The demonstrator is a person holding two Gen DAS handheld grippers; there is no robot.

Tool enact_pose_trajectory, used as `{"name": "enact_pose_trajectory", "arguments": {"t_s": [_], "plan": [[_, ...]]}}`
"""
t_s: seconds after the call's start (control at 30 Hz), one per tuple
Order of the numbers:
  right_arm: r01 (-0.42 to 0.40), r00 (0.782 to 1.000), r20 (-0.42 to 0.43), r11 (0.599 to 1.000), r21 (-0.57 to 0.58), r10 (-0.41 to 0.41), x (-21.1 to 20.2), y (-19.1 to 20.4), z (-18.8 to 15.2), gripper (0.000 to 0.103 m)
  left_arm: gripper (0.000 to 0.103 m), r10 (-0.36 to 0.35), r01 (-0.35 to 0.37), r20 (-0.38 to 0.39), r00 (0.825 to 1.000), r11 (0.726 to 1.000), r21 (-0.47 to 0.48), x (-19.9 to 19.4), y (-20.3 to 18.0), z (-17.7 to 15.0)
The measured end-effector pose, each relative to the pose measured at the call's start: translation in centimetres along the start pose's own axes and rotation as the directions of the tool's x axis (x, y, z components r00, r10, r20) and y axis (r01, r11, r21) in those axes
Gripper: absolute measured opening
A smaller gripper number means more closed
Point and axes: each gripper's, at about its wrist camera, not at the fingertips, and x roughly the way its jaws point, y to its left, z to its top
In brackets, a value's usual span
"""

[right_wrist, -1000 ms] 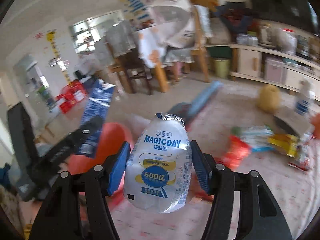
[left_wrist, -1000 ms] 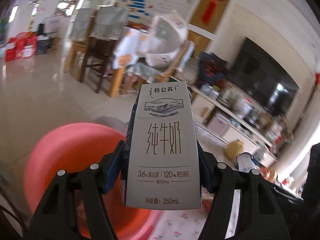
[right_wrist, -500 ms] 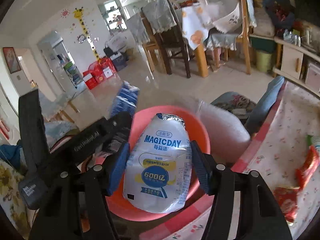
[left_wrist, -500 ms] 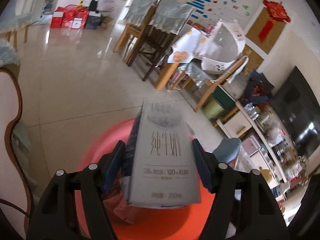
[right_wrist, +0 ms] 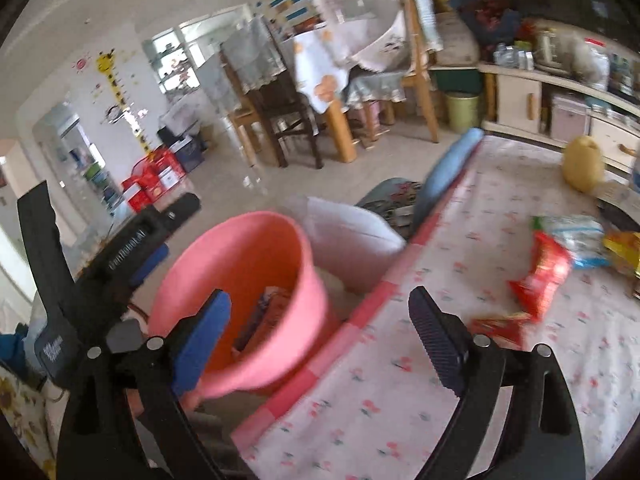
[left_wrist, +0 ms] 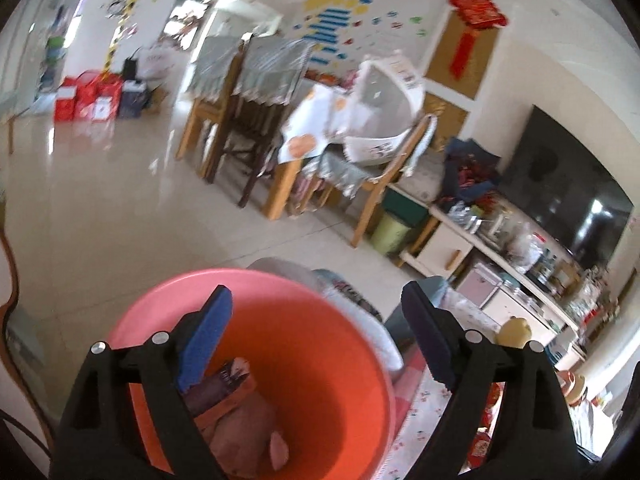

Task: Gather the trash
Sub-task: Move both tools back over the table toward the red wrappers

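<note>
The left tongs hang spread wide and hold nothing, directly over the mouth of the pink plastic bucket, which fits a release point for dropping trash straight down. Inside the bucket some crumpled wrappers already lie at the bottom. The right tongs are also wide apart and empty, with the bucket at about 10 o'clock from them, close beside the edge of the bench so that trash needs only a short carry. More trash waits on the floral cloth: a red snack wrapper at about 2 o'clock, and a clear bag just beyond it. I judge the right tongs are better placed to fetch these.
</note>
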Motion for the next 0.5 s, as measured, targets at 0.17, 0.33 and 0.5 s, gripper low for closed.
{"name": "enact_pose_trajectory", "arguments": {"t_s": [0.17,0.33,0.5], "plan": [[0.073,0.997,0.032,0.997,-0.012,-0.073,-2.7,-3.0,-1.5,0.092,0.09,-0.074,0.076,-0.029,0.997,0.995,0.065,0.4,-2.6,-0.9],[0.143,0.988,0.061,0.988,-0.054,-0.14,-5.5,-5.1,-3.0,0.096,0.09,-0.103,0.114,-0.086,0.991,0.983,0.141,0.6,-5.2,-1.8],[0.214,0.976,0.064,0.973,-0.09,-0.209,-7.0,-6.4,-4.3,0.098,0.09,-0.12,0.148,-0.135,0.984,0.964,0.22,0.7,-7.6,-2.8]]}}
